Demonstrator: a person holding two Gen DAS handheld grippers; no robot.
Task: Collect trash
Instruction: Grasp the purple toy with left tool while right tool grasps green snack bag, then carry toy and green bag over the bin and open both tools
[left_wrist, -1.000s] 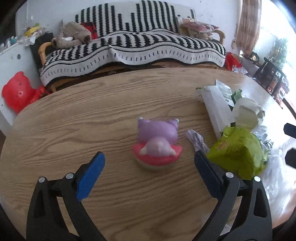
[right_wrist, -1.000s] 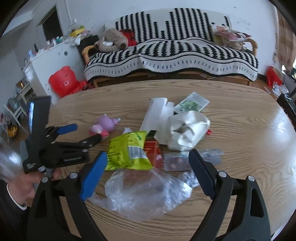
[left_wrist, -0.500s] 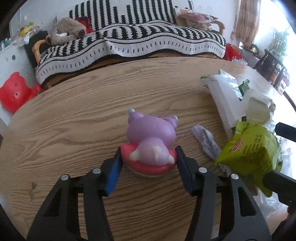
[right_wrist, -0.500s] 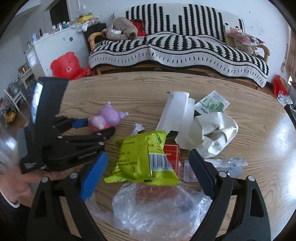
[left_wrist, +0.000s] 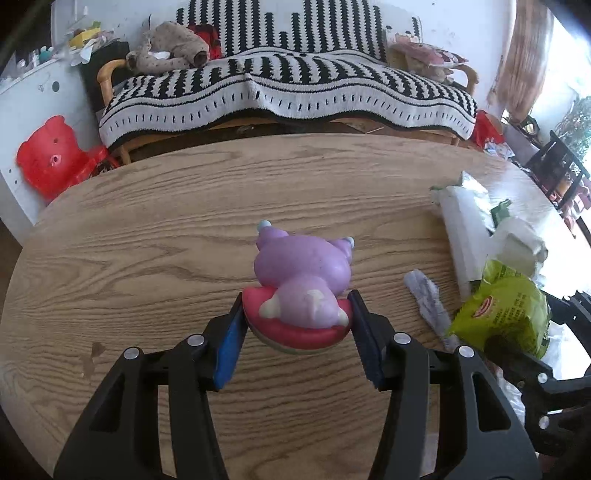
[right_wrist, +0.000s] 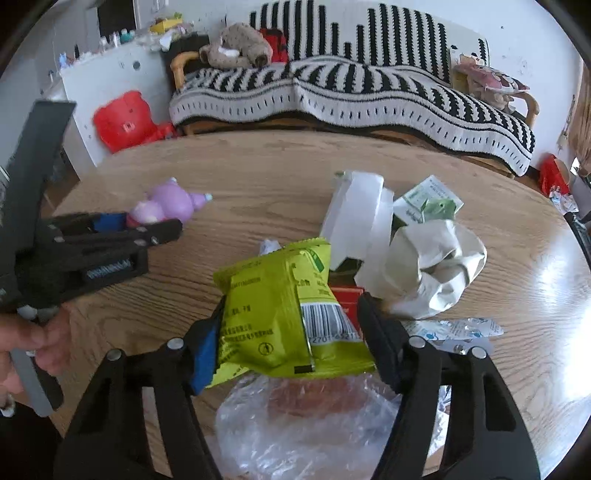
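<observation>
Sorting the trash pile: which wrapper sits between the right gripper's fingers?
The green snack bag; the white wrapper and blister pack lie beyond the closing right gripper.

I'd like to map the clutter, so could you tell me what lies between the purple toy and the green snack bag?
A small crumpled wrapper on otherwise bare table, clearest in the left wrist view.

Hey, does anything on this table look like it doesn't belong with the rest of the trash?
Yes: the purple toy, clamped between the left tongs, is a squishy figure, not litter. It sits apart from the pile of wrappers, where the right tongs are closing around the green packet.
</observation>
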